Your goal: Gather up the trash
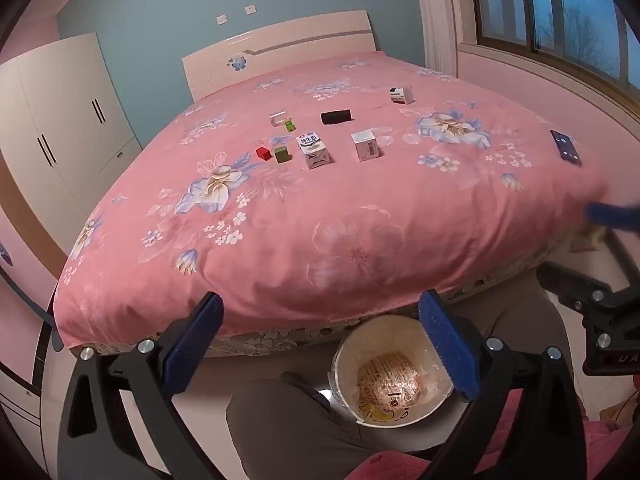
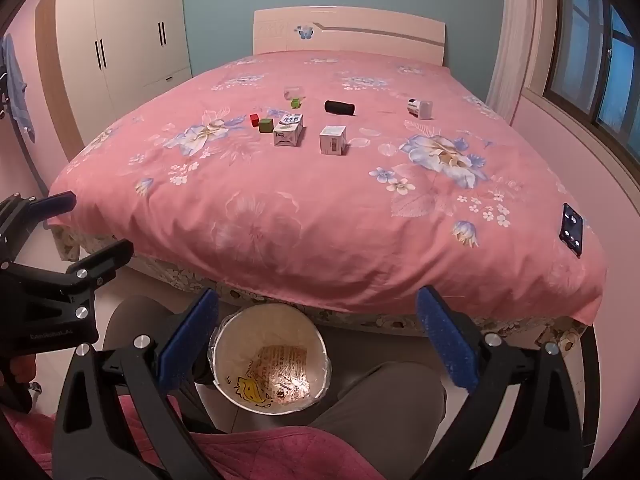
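While my left gripper (image 1: 320, 344) hung released and empty over the lined bin (image 1: 394, 372) by my knees, the stiff milk carton (image 1: 315, 151) and white box (image 1: 367, 144) sat well apart on the soft quilt (image 1: 280, 240); I judged a square side-on pinch best. From my right gripper (image 2: 318, 340), also spread wide, a black roll (image 2: 339, 107), perhaps cloth, lay beyond.

Soft, even indoor light fills both my views; the window (image 1: 560, 12) shows dusky blue. Fisheye bending curves the walls, with dark vignette at the corners. My other claw (image 1: 612, 216) smears blurry at the right edge.
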